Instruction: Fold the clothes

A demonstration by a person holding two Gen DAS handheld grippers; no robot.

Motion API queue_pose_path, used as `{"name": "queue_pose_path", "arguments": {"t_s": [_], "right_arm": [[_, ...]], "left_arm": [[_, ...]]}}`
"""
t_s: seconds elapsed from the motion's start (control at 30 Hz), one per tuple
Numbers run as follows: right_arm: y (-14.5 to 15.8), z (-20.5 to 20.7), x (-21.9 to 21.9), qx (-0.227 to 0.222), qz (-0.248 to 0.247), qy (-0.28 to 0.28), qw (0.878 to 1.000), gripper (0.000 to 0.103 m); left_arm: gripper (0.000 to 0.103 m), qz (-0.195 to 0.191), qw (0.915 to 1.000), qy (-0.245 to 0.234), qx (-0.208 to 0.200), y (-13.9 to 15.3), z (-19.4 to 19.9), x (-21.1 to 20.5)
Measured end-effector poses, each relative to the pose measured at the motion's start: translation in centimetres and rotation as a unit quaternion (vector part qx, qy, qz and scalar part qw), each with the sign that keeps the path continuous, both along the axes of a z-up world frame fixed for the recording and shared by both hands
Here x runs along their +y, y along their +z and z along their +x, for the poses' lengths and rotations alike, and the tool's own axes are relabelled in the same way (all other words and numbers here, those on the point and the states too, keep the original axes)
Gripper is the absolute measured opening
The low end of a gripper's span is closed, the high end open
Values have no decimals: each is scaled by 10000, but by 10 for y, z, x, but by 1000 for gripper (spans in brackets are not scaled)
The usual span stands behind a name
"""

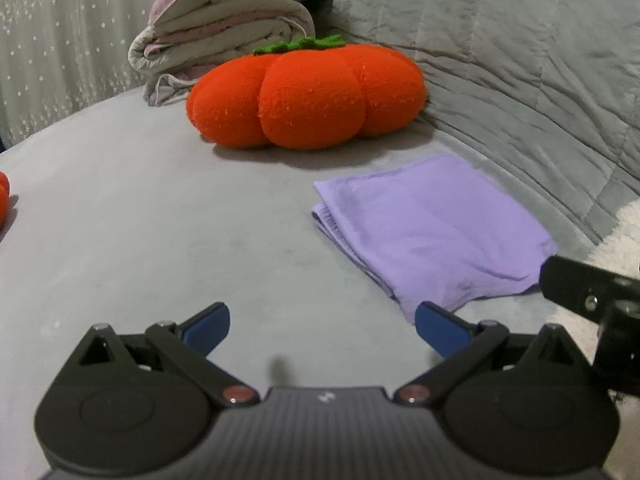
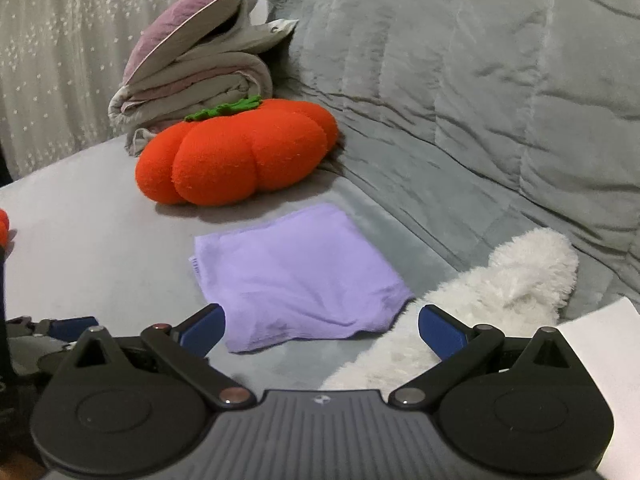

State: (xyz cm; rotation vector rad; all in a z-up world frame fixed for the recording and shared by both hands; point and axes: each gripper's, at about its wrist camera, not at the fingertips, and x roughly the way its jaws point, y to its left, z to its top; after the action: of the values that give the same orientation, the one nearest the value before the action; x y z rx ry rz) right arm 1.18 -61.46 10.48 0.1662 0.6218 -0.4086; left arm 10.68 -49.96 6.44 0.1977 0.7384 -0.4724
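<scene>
Both claws hang empty over the grey bed (image 1: 120, 208), the left gripper (image 1: 322, 330) and the right gripper (image 2: 322, 330) each with blue fingers spread wide apart. Just beyond them the folded lilac cloth (image 2: 296, 276) lies flat on the bed, beside a white fluffy garment (image 2: 516, 284). Farther back sits an orange pumpkin cushion (image 2: 236, 156), against folded bedding (image 2: 196, 68) at the bed's far edge.

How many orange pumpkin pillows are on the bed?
2: a big pumpkin pillow in front of the folded blankets, and a second one cut off at the left edge.
</scene>
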Motion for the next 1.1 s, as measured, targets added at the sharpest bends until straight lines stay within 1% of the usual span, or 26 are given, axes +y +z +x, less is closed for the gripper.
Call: {"name": "queue_pose_path", "arguments": {"t_s": [0.17, 0.33, 0.5, 0.7, 0.83, 1.1], "right_arm": [[2, -7, -3, -93, -12, -39, 9999, 103], [4, -9, -2, -143, -7, 33, 9999, 103], [3, -9, -2, -73, -29, 18, 10000, 103], [3, -10, -5, -128, 150, -17, 9998, 103], [1, -9, -4, -76, 109, -8, 9999, 103], [-1, -9, -2, -56, 56, 28, 10000, 103]], "left_arm": [[103, 17, 10000, 74, 1, -3, 0, -1], [103, 29, 10000, 21, 9, -4, -4, -2], [103, 67, 10000, -16, -12, -5, -6, -5], [103, 159, 9999, -30, -54, -6, -8, -7], [103, 173, 9998, -26, -74, -5, -9, -6], [103, 150, 9999, -48, 49, -7, -7, -4]]}}
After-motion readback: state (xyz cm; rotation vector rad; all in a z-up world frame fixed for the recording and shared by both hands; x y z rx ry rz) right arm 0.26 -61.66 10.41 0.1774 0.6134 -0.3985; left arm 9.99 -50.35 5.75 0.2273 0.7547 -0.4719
